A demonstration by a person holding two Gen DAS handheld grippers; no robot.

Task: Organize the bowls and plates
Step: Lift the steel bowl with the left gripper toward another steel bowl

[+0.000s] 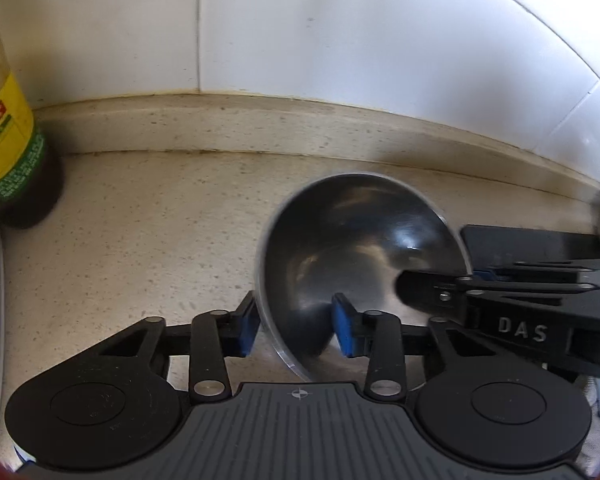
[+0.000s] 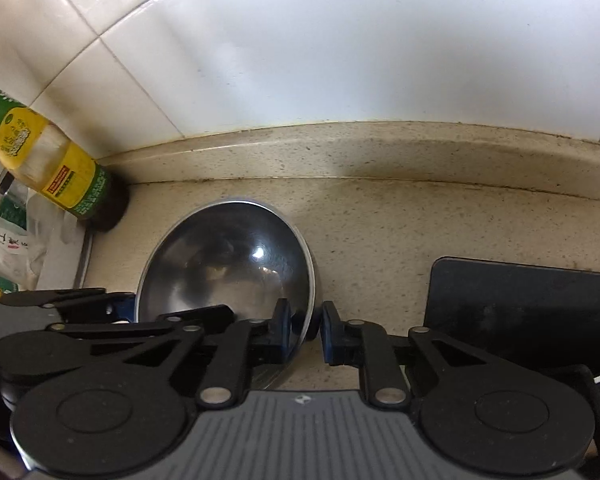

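My left gripper (image 1: 296,326) straddles the near rim of the steel bowl (image 1: 360,256), jaws parted with a gap on either side. My right gripper (image 2: 305,334) sits over the opposite rim, nearly closed on it. The bowl is tilted on the speckled table (image 2: 380,232), near the oil bottle (image 2: 56,168) and a black board (image 2: 528,304).

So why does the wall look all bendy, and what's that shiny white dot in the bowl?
Left wrist view: the fisheye lens curves the tiled wall and counter edge; the steel bowl has a slightly smeared rim and a small glare spot. Right wrist view: the same curving, a sharper white glare dot in the bowl, and bright washed-out light on the upper wall.
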